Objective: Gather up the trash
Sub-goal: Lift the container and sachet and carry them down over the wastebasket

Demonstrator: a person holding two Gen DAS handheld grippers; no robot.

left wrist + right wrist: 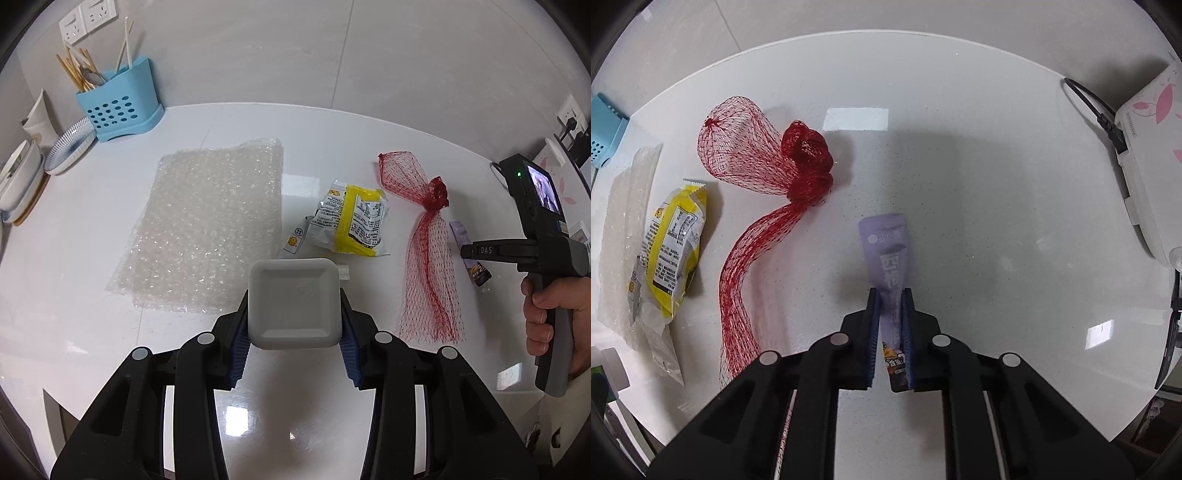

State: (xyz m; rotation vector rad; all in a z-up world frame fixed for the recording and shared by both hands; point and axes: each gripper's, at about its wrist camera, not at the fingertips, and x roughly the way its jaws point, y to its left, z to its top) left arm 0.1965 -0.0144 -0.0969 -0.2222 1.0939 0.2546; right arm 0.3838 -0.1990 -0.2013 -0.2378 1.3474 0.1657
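My left gripper (294,295) is shut on a grey square plastic tray (293,302), held above the white counter (221,354). Beyond it lie a sheet of bubble wrap (210,221), a yellow and silver snack wrapper (354,221), a small sachet (295,236) and a red mesh net bag (424,221). My right gripper (891,293) points down, shut on a purple sachet (886,251) that sticks out past the fingertips. The red net (757,177) and the yellow wrapper (676,240) lie to its left. In the left wrist view a hand (554,314) holds that right gripper (469,251).
A blue utensil holder (118,99) with chopsticks and stacked dishes (70,144) stand at the back left by the wall. A white appliance (1145,166) with a black cable (1097,110) sits at the counter's right side. The counter's front edge runs below both grippers.
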